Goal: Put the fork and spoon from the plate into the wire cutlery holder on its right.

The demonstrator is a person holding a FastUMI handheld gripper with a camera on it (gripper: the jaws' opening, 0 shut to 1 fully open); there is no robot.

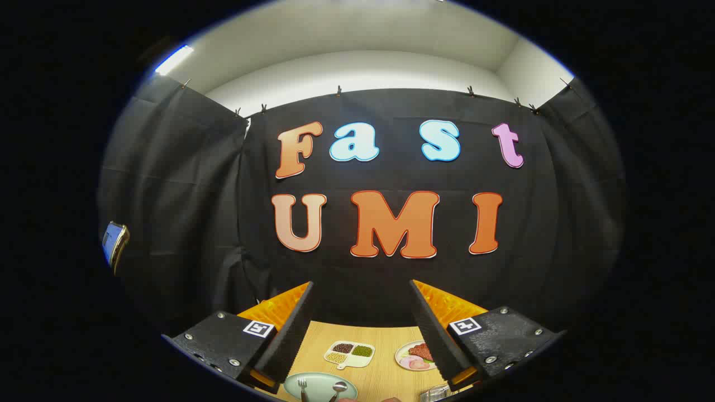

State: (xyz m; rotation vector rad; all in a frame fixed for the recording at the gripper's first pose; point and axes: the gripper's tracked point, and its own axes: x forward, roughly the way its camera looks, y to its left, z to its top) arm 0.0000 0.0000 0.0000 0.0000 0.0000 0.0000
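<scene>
Between spread gripper (363,329) fingers, plate (318,385) with fork (302,385), spoon (339,387).

The camera rides on the gripper (360,335), held well above the desk (385,365) and looking forward along its spread fingers toward the booth's black back wall; the plate (318,385) lies far below, near the fingertips

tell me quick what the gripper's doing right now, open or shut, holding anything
gripper: open, fingers wide apart, holding nothing; fork and spoon lie on the plate below them.
</scene>
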